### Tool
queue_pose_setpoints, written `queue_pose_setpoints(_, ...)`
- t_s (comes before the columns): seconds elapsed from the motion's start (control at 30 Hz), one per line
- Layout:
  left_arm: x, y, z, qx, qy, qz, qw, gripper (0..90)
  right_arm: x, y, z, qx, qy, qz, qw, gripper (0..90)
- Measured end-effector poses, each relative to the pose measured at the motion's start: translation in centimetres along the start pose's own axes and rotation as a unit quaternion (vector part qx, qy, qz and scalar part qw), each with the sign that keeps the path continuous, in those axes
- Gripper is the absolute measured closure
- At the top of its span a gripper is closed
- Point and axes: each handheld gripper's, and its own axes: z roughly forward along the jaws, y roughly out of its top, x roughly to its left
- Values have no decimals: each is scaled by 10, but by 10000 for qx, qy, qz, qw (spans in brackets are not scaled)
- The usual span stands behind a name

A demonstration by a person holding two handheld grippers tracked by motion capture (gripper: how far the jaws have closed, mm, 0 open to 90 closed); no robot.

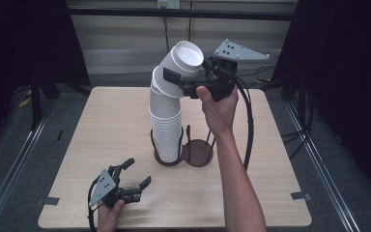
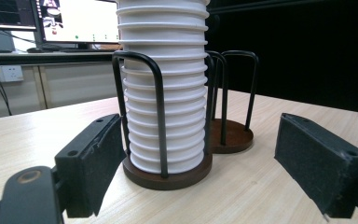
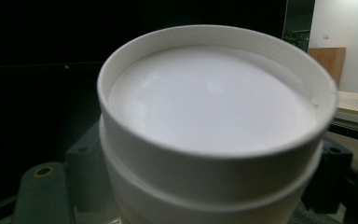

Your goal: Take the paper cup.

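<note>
The right claw (image 1: 193, 79) is clamped on the upper cups of a tall white cup stack (image 1: 166, 121), bending its top over toward the counter's far edge. The stack's base sits in a two-ring wire holder (image 1: 183, 152) mid-counter. The left claw (image 1: 130, 181) rests wide open and empty near the near-left corner. Pulling sideways could drag several nested cups out or tip the holder.

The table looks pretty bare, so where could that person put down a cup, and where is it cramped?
The table is bare left of the cup holder, along the far edge, and across the right side beyond the raised forearm. It is crowded at the middle, where the cup stack stands, and at the near left corner, where the left gripper rests.
</note>
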Motion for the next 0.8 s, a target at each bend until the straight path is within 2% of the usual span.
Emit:
queue_pose_setpoints(0.43,1,0,0,2,-82,-19,10000,158,-1,5,-34,39,-78,-102,9999,203)
queue_pose_setpoints(0.47,0,0,1,0,-63,-111,9999,161,-2,4,-37,56,-92,-97,9999,203)
queue_pose_setpoints(0.63,3,1,1,98,-95,-161,9998,161,-3,-1,-50,115,-137,-109,9998,203)
queue_pose_setpoints(0.67,2,1,2,90,-149,-297,9994,161,-3,-2,-53,120,-139,-95,9998,203)
queue_pose_setpoints(0.77,5,2,1,158,-194,-260,9994,158,-3,-5,-57,163,-165,-104,9997,203)
queue_pose_setpoints(0.8,5,2,1,148,-237,-310,9991,158,-3,-7,-62,181,-170,-112,9996,203)
